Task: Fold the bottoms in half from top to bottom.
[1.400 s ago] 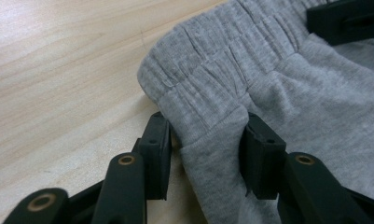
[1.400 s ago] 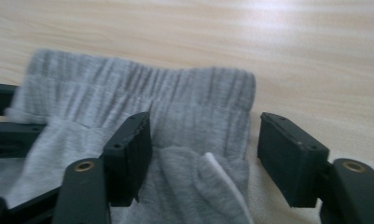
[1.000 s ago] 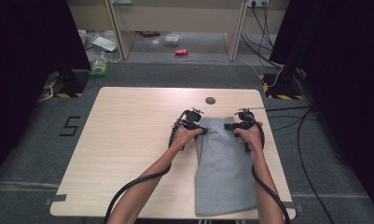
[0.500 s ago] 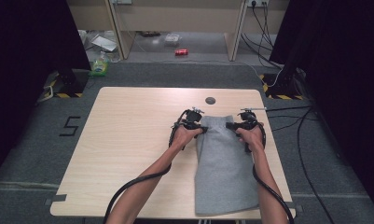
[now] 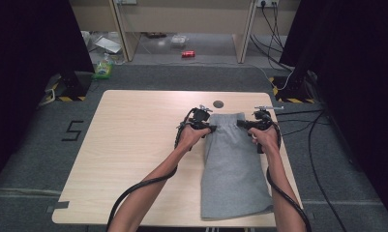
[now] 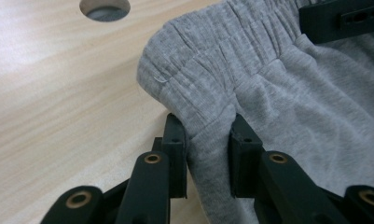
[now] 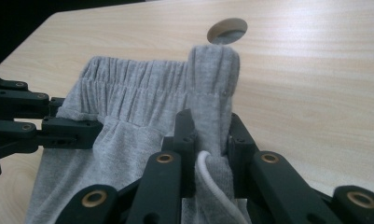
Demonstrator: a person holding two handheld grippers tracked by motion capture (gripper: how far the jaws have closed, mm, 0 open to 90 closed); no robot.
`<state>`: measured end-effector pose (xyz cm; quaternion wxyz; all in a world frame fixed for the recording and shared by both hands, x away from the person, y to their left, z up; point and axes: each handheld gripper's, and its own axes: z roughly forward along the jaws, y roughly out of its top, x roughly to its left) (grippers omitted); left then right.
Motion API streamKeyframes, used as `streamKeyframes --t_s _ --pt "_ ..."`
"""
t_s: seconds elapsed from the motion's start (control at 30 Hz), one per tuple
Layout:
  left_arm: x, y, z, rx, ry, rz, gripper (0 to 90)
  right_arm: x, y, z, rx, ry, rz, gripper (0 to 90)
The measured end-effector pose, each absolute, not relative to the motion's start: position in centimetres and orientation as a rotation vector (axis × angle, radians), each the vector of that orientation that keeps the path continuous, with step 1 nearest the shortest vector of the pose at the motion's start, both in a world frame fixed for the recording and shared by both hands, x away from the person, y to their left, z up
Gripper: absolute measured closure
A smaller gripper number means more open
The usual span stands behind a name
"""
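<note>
A dim room with grey carpet (image 5: 148,77), black curtains at both sides and a red can (image 5: 187,53) on the floor beyond frames a pale wooden surface (image 5: 133,145) with a round cable hole (image 5: 218,104) near its far edge. On the surface's right half lie grey shorts (image 5: 235,169), long axis running from the person's edge away toward the hole, waistband at the far end. The left claw (image 5: 212,127) is closed on the waistband's left corner, cloth bunched between its jaws; the right claw (image 5: 240,123) is closed on the right corner, where a white drawstring (image 7: 208,177) shows. The claws face each other across the waistband, so any pull or fold likely runs along that axis.
</note>
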<state>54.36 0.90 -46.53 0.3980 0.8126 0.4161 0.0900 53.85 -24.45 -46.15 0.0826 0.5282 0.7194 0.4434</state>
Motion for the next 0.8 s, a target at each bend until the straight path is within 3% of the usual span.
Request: streamKeyframes --t_s 0.8 --pt "52.0 0.7 -42.8 2.044 0.903 0.297 72.0 50.7 -26.0 -42.8 1.452 2.100 1.470 79.2"
